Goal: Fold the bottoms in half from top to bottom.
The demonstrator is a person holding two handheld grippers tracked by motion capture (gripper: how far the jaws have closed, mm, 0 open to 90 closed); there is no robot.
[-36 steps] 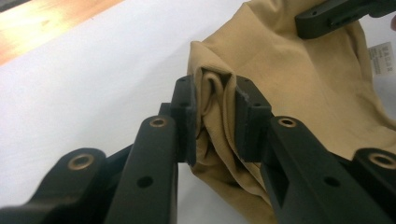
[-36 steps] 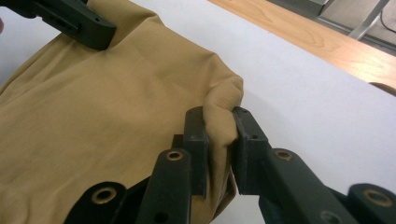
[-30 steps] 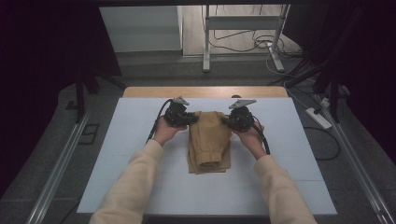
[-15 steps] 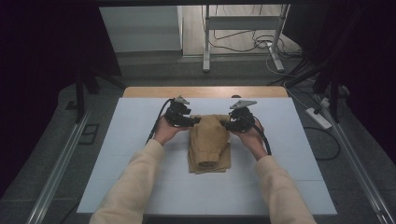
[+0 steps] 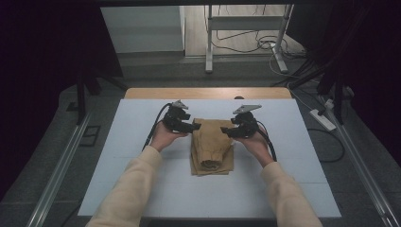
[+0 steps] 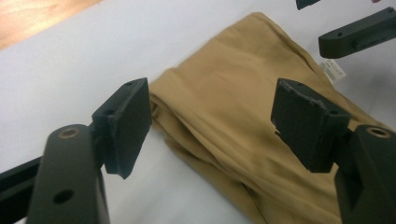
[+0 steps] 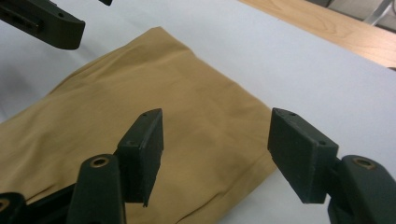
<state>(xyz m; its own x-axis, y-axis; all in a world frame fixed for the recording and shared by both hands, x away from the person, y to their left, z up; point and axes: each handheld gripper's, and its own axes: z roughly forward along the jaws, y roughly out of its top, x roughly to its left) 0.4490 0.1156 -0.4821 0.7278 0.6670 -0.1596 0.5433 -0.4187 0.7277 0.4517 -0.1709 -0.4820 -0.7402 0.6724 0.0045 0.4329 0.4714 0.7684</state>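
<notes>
A folded tan garment (image 5: 212, 149) lies on the white board (image 5: 142, 189), its far end between the two hands. My left gripper (image 5: 194, 126) sits at the garment's far left corner. Its jaws have just been opening and stand open over the cloth's edge (image 6: 233, 107), the pads (image 6: 128, 121) clear of it. My right gripper (image 5: 224, 131) sits at the far right corner. It has also just been opening, and its jaws straddle the cloth's corner (image 7: 116, 93) without pressing it. In each gripper view, the other gripper's jaw shows: (image 6: 359, 35), (image 7: 46, 21).
The wooden table edge (image 5: 208, 92) runs beyond the board. Behind it on the floor stand a metal frame's legs (image 5: 208, 42) and loose cables (image 5: 246, 42). A power strip (image 5: 323, 119) lies at the right, and rails (image 5: 61, 165) run along both sides.
Both grippers went from shut on the garment's far corners to open, letting the cloth go. It now lies flat. The hands have hardly shifted.
</notes>
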